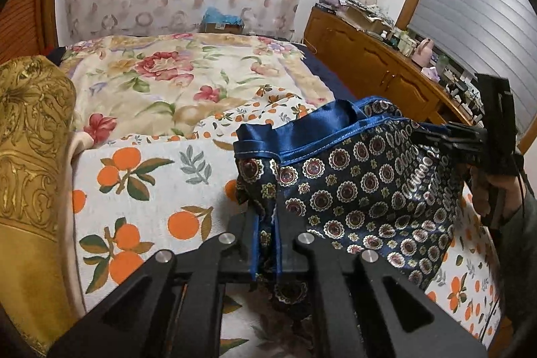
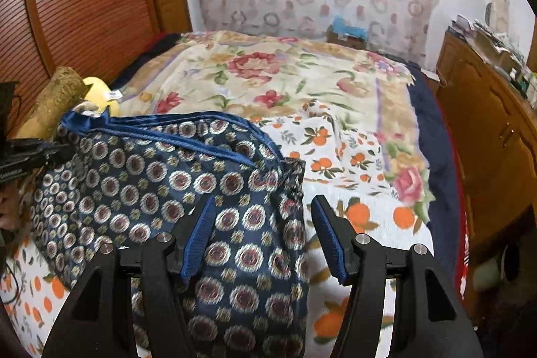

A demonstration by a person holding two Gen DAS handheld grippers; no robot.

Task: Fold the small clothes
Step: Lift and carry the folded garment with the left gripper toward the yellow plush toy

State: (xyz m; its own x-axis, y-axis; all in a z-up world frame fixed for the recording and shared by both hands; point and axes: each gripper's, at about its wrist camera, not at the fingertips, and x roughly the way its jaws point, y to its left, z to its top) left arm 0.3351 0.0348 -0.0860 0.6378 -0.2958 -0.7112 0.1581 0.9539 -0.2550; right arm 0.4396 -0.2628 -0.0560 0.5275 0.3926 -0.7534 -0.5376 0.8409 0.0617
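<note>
I hold the dark navy satin garment with round medallion print and bright blue trim (image 1: 352, 187) up off the bed covered by a white sheet printed with oranges (image 1: 144, 190), over the near part of that sheet, its lower hem draping down to it. My left claw (image 1: 266, 223) is pressed together on one bunched, blue-edged fold of the cloth, and that pinch carries most of the weight.

My right claw (image 2: 265, 230) stands apart: the ribbed blue pads (image 2: 198, 237) flank the other side of the fabric, with cloth lying between them but not squeezed. In the left wrist view that claw (image 1: 433, 136) reaches in from the side at the garment's trimmed edge.

To do this step well, I judge I should slide the right pads onto the blue trim itself, not the slippery middle, and close firmly before I pull. Satin creeps, so both pinches want several layers and a seam. Then I would draw my hands apart until the top edge runs straight, lower the hem onto the orange-print sheet first, and lay the rest flat well clear of the gold brocade bolster (image 1: 33, 130) at the bed's side edge.
</note>
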